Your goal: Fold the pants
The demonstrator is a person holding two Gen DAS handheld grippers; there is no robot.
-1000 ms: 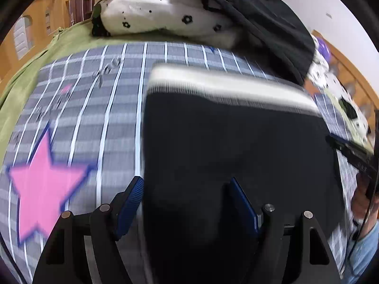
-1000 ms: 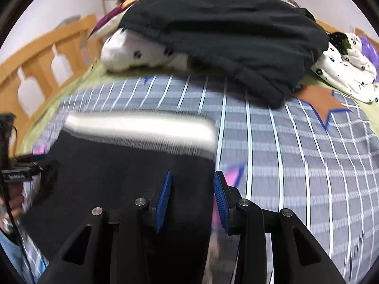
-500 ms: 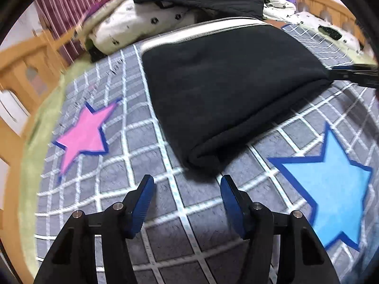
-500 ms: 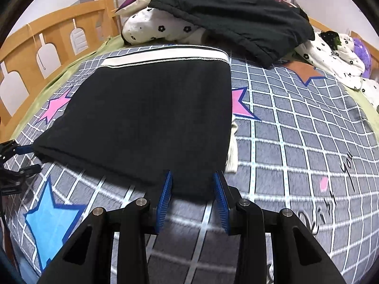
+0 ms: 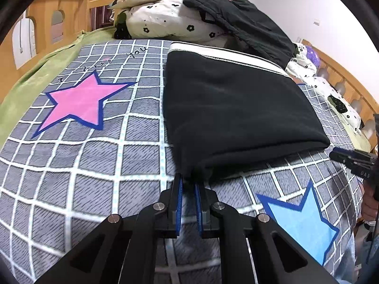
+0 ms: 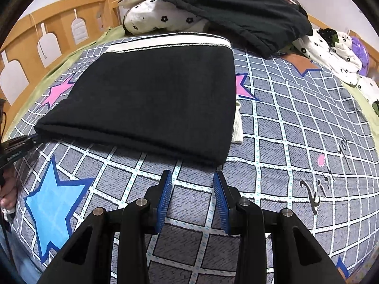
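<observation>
Left wrist view: the left gripper (image 5: 188,184) has its blue pads nearly together at the near left corner of the folded pants (image 5: 232,108); the dark cloth reaches down to the fingertips, and the corner appears pinched between them, though how much fabric is caught cannot be told. The pants lie as a flat black rectangle on the checked blanket (image 5: 94,165), white waistband (image 5: 227,55) at the far edge, beside a pink star (image 5: 78,104) and just short of a blue star (image 5: 298,222). Right wrist view: the right gripper (image 6: 193,184) stands released, its pads parted over bare blanket just in front of the near right corner of the pants (image 6: 151,99), touching no cloth. A pile of bedding (image 6: 213,7) with a dark garment on top lies behind the waistband. Judged risks: the left hold looks shallow, so a lift could pull only the top layer and open the fold, or slip free altogether. With one corner held and the other loose, any pull would skew the rectangle and drag it across the blanket. A white strip (image 6: 236,125) showing from under the right edge of the pants could work out further if the cloth shifts. A forward fold could also carry the near edge onto the bedding.
</observation>
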